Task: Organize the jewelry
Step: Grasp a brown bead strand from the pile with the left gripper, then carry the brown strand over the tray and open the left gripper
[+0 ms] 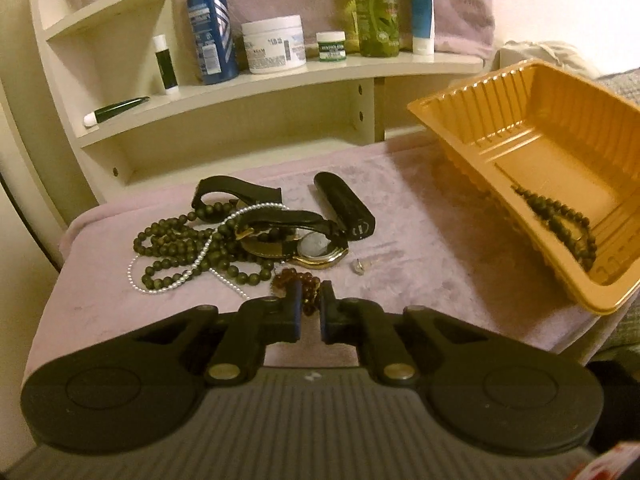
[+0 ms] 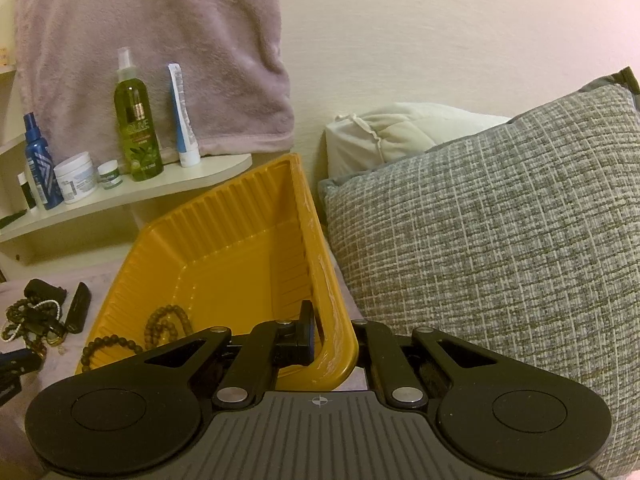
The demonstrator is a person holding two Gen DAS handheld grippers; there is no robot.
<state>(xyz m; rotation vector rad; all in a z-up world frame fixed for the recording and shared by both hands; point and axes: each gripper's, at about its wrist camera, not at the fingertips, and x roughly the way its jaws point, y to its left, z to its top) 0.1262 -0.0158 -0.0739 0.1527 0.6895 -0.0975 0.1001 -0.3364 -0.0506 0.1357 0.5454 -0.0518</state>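
Note:
My left gripper (image 1: 311, 300) is low over the pink cloth, shut on a brown bead bracelet (image 1: 298, 280) at the near edge of the jewelry pile. The pile holds a dark green bead necklace (image 1: 180, 248), a pearl string (image 1: 200, 260), a gold watch with a black strap (image 1: 316, 250) and a black case (image 1: 346, 210). A small clear earring (image 1: 359, 267) lies beside them. My right gripper (image 2: 324, 336) is shut on the near wall of the orange tray (image 2: 224, 248), which stands tilted. Dark bead bracelets (image 2: 166, 324) lie inside the tray (image 1: 520, 140).
A cream shelf (image 1: 280, 76) behind the cloth carries bottles, jars and tubes. A grey woven pillow (image 2: 500, 240) and a white cushion (image 2: 392, 132) sit right of the tray. A pink towel (image 2: 160, 40) hangs on the wall.

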